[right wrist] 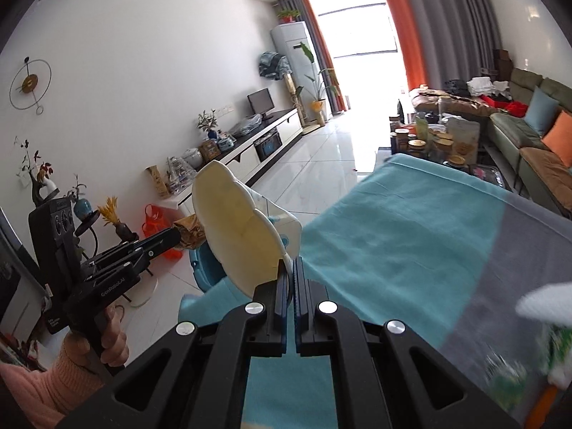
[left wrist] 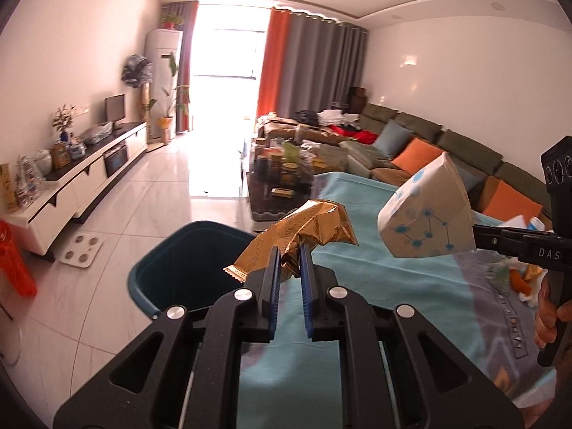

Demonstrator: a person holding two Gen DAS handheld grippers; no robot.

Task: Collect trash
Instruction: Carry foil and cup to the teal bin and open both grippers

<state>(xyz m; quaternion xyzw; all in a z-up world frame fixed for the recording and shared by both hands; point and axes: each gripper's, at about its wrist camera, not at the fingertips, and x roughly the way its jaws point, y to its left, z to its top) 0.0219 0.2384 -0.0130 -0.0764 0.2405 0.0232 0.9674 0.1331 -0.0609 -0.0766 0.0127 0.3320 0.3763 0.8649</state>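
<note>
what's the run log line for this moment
left gripper: shut on crumpled gold foil wrapper | right gripper: shut on flattened white paper cup | dark teal plastic bin: below left, nothing dropped yet

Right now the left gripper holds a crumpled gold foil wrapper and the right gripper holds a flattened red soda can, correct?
Not quite. The left gripper does hold the crumpled gold foil wrapper, but the right gripper holds a squashed white paper cup with blue dots, as the left wrist view shows.

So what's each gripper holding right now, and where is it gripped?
Left gripper pinches the gold wrapper at its crumpled bottom; right gripper clamps the flattened paper cup by its rim.
</note>
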